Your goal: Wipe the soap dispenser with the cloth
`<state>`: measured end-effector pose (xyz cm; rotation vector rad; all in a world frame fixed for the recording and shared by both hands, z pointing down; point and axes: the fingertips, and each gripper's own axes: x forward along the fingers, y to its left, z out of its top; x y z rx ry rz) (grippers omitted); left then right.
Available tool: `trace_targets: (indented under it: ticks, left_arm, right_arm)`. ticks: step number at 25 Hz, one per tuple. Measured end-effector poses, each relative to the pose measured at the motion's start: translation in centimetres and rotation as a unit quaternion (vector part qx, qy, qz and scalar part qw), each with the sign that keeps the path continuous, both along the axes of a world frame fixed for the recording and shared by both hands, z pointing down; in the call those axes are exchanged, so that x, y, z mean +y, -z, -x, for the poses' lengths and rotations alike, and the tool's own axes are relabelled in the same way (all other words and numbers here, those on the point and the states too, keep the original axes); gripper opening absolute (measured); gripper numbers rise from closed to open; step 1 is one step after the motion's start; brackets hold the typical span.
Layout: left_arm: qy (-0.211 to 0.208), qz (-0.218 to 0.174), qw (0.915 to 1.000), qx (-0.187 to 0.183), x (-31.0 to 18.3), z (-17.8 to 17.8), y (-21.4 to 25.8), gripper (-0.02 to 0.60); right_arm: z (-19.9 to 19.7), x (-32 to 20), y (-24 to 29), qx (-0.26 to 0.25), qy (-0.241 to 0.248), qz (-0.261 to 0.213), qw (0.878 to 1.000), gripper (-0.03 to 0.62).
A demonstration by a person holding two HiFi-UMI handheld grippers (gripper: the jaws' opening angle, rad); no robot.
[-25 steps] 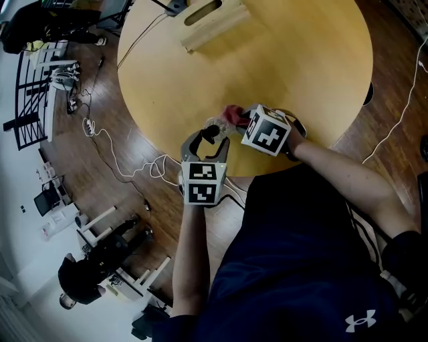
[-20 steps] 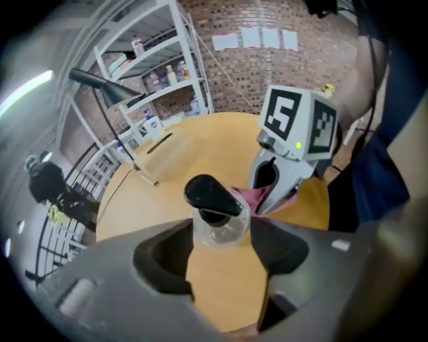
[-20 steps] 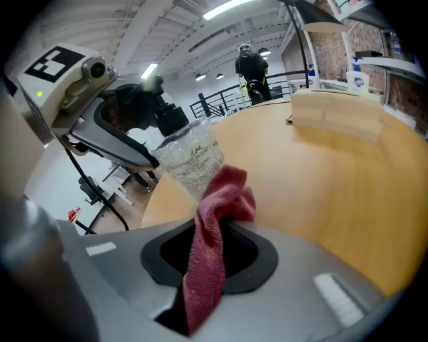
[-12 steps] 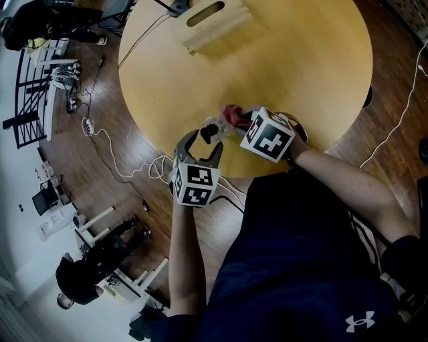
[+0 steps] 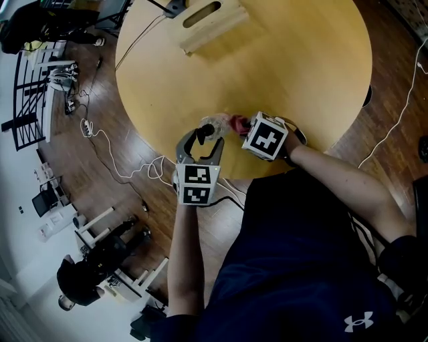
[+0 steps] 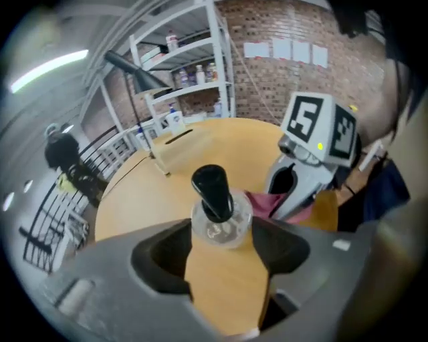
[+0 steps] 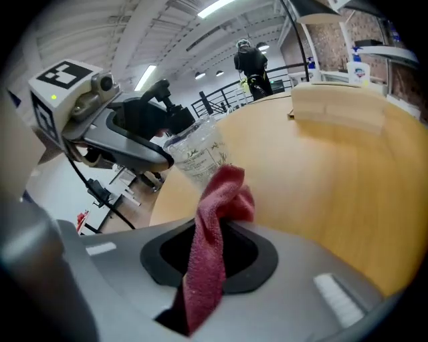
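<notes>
1. Soap dispenser (image 6: 217, 208), a clear bottle with a black pump head, sits right at the tips of the left gripper (image 6: 222, 232). One jaw tip presses on each flank, so that gripper has hold of it with its jaws standing wide.
2. Seen along the left gripper, the pump head rises up and away from the jaws, leaning a little. Whether the bottle's base rests on the wood I can't tell.
3. The right gripper (image 7: 215, 248) has its jaws drawn close together on a red cloth (image 7: 217, 220). A strip of it trails back between the jaws, and a bunched end sticks out ahead of the tips.
4. That bunched end reaches the printed side of the bottle just ahead of the right gripper, low down, and looks to be touching it.
5. The two tools come at the bottle from different sides. From the right gripper, the left one lies ahead and to the left, its jaw curved round the bottle. From the left gripper, the right one stands just beside the bottle on the right, marker cube uppermost.
6. All this is over the near edge of a round wooden table (image 5: 301, 67). A wooden box with a slot handle (image 5: 207, 20) lies well beyond both grippers, at the far side.
7. Past the table, beyond the left gripper, white shelving (image 6: 190, 67) with bottles stands against a brick wall. Far beyond the right gripper, a person in dark clothes (image 7: 249, 60) stands by a railing.
</notes>
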<state>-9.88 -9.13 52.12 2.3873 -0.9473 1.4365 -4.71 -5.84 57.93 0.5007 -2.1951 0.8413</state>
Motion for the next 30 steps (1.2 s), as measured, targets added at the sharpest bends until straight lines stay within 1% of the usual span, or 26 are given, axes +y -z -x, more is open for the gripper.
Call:
trace_targets:
  ticks: [1,2,4,5,6,7,8,9,10,11,12,13,14,15,17,19,20,21,23,24,25,26,27,28,29,30]
  left_arm:
    - [-0.047,-0.001,0.9988,-0.010,0.0,0.1,-0.1,0.284]
    - [-0.093,-0.002,0.9954,-0.023,0.0,0.2,-0.2,0.284]
    - [-0.170,-0.004,0.9834,-0.064,0.0,0.8,-0.7,0.279]
    - [-0.192,-0.003,0.9777,-0.085,0.0,1.2,-1.0,0.278]
    - [-0.198,0.002,0.9753,-0.097,0.0,1.5,-1.2,0.278]
    - [-0.185,0.009,0.9782,-0.094,0.1,1.6,-1.3,0.278]
    - [-0.153,0.019,0.9856,-0.070,0.0,1.3,-1.0,0.286]
    - [-0.104,0.031,0.9936,-0.030,0.0,0.7,-0.3,0.297]
    - [-0.046,0.043,0.9979,0.014,-0.1,0.1,0.7,0.300]
    - [0.010,0.053,0.9973,0.049,-0.2,-0.5,1.7,0.299]
    - [0.054,0.059,0.9945,0.067,-0.3,-0.8,2.3,0.299]
    - [0.080,0.060,0.9926,0.069,-0.3,-0.9,2.3,0.299]
    - [0.088,0.057,0.9928,0.059,-0.4,-0.9,1.9,0.299]
    - [0.082,0.051,0.9945,0.042,-0.5,-0.7,1.4,0.298]
    - [0.041,0.036,0.9984,0.013,-1.1,-0.4,0.8,0.296]
    - [-0.034,0.023,0.9992,-0.003,-1.4,-0.5,0.6,0.292]
    - [-0.082,0.017,0.9965,-0.008,-1.3,-0.6,0.4,0.290]
    - [-0.132,0.013,0.9912,-0.011,-1.2,-0.7,0.2,0.290]
    - [-0.218,0.011,0.9758,-0.021,-0.8,-1.0,0.0,0.290]
    - [-0.245,0.011,0.9690,-0.028,-0.7,-1.0,-0.1,0.290]
    - [-0.258,0.013,0.9656,-0.034,-0.7,-1.1,-0.2,0.294]
    - [-0.253,0.016,0.9668,-0.034,-0.9,-1.1,-0.2,0.296]
    - [-0.229,0.021,0.9730,-0.021,-1.0,-1.1,0.0,0.305]
    - [-0.185,0.030,0.9823,0.008,-1.0,-1.3,0.5,0.321]
    - [-0.123,0.041,0.9902,0.050,-1.0,-1.6,1.3,0.344]
    - [-0.057,0.052,0.9929,0.091,-1.0,-1.9,2.0,0.353]
  right_arm:
    - [-0.3,0.0,0.3,0.001,-0.005,0.005,1.000,0.077]
    - [-0.6,-0.3,0.8,-0.001,-0.016,0.004,1.000,0.077]
    - [-0.7,-1.8,2.2,-0.019,-0.042,-0.020,0.999,0.077]
    - [-0.4,-2.6,2.9,-0.037,-0.053,-0.033,0.997,0.077]
    - [0.1,-3.2,3.5,-0.057,-0.059,-0.042,0.996,0.077]
    - [0.6,-3.5,4.1,-0.072,-0.061,-0.047,0.994,0.077]
    - [1.0,-3.7,4.2,-0.078,-0.059,-0.050,0.994,0.077]
    - [1.2,-3.8,3.9,-0.075,-0.057,-0.050,0.994,0.077]
    - [1.3,-3.7,3.2,-0.066,-0.053,-0.044,0.995,0.077]
    - [1.2,-3.5,2.2,-0.054,-0.049,-0.035,0.997,0.077]
    - [1.1,-3.3,1.1,-0.041,-0.043,-0.024,0.998,0.077]
    - [1.0,-3.0,0.3,-0.029,-0.038,-0.016,0.999,0.077]
    - [0.8,-2.7,-0.2,-0.021,-0.033,-0.010,0.999,0.077]
    - [0.7,-2.4,-0.4,-0.018,-0.030,-0.006,0.999,0.077]
    - [0.7,-1.9,0.0,-0.027,-0.033,-0.001,0.999,0.077]
    - [0.5,-2.1,1.2,-0.043,-0.043,-0.008,0.998,0.077]
    - [0.3,-2.5,2.1,-0.049,-0.051,-0.016,0.997,0.077]
    - [0.0,-2.9,3.1,-0.054,-0.060,-0.025,0.996,0.077]
    - [-0.5,-3.9,4.7,-0.060,-0.073,-0.045,0.994,0.077]
    - [-0.6,-4.2,5.0,-0.062,-0.075,-0.051,0.994,0.077]
    - [-0.5,-4.4,5.2,-0.062,-0.072,-0.055,0.994,0.077]
    - [-0.2,-4.6,5.3,-0.062,-0.066,-0.058,0.994,0.077]
    - [0.1,-4.6,5.2,-0.059,-0.060,-0.060,0.995,0.077]
    - [0.3,-4.5,4.7,-0.051,-0.055,-0.057,0.996,0.077]
    - [0.4,-4.2,4.0,-0.042,-0.052,-0.050,0.997,0.077]
    - [0.4,-3.8,2.9,-0.033,-0.050,-0.037,0.998,0.077]
